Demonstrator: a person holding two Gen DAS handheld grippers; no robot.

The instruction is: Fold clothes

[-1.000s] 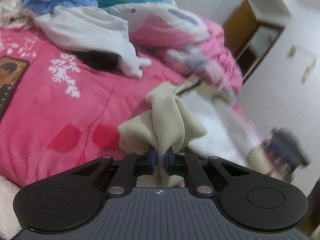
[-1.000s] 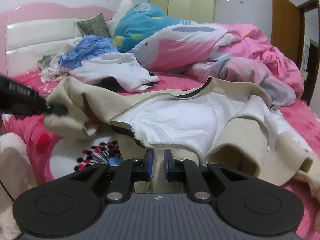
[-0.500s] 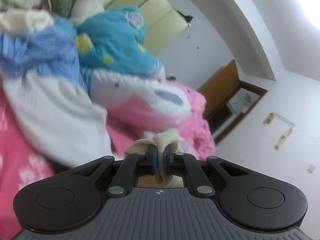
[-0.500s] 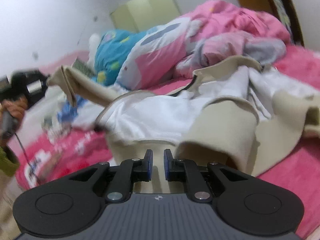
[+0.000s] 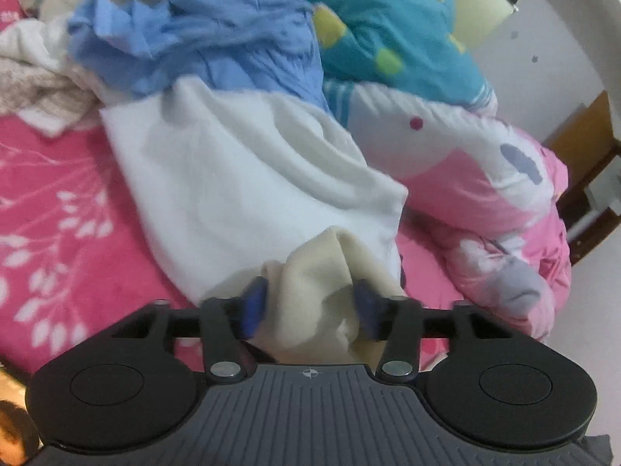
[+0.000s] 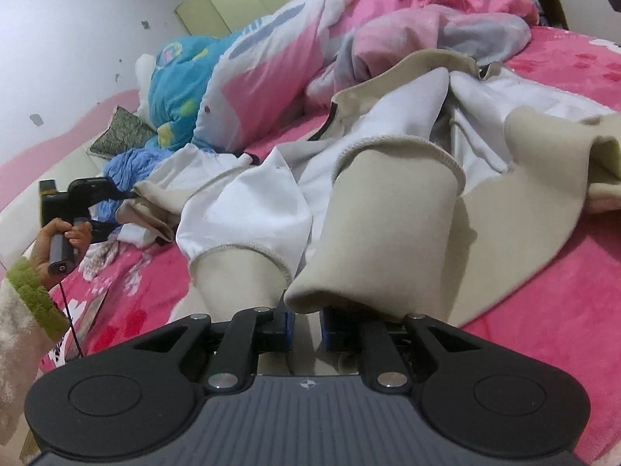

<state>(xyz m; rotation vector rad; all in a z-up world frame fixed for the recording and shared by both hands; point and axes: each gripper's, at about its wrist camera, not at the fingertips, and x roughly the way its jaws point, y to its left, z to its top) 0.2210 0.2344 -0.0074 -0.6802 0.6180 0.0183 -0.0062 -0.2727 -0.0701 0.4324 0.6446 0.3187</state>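
A beige garment with white lining (image 6: pixel 388 209) lies spread across the pink bed (image 6: pixel 543 310). My right gripper (image 6: pixel 307 324) is shut on a beige fold of it at the near edge. My left gripper (image 5: pixel 310 310) is open, its blue pads (image 5: pixel 254 305) apart, with a loose bunch of the beige garment (image 5: pixel 310 283) lying between them. The left gripper also shows in the right wrist view (image 6: pixel 128 194), at the garment's far left end.
A white garment (image 5: pixel 240 178) and a blue one (image 5: pixel 202 39) lie heaped on the pink bedspread (image 5: pixel 58 202). A teal plush (image 5: pixel 392 35) and a pink-and-white duvet (image 5: pixel 485 178) lie behind. A wooden door (image 5: pixel 582 163) stands at the right.
My left gripper has opened; its pads were pinched on the beige cloth and now stand apart. It swung down toward the clothes pile. My right gripper stays shut on the garment.
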